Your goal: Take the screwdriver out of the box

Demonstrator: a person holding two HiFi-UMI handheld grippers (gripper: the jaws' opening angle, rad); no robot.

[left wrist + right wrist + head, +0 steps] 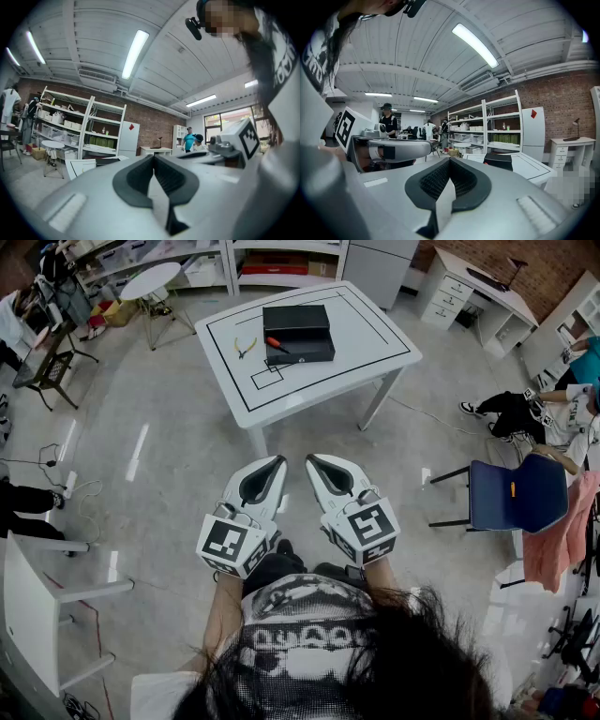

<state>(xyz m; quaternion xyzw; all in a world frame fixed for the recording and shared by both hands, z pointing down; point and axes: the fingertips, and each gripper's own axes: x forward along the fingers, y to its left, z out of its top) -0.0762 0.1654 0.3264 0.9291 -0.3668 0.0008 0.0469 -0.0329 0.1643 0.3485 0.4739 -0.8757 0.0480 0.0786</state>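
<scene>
A black box point(298, 333) sits open on the white table point(356, 343) well ahead of me, its lid raised at the back. A screwdriver point(278, 345) with a red handle lies in the box's left part. Both grippers hover over the floor, well short of the table. My left gripper point(279, 462) is shut and holds nothing. My right gripper point(310, 460) beside it is shut and empty too. In the right gripper view the box point(505, 160) and table point(532, 165) show beyond the jaws. The left gripper view shows the table's edge point(79, 166) past the jaws.
Yellow-handled pliers point(246, 347) lie on the table left of the box. A blue chair point(511, 495) stands to the right, a small round table point(150, 282) at the back left, a white table point(28, 606) at the near left. Shelves line the far wall. People sit at the right edge.
</scene>
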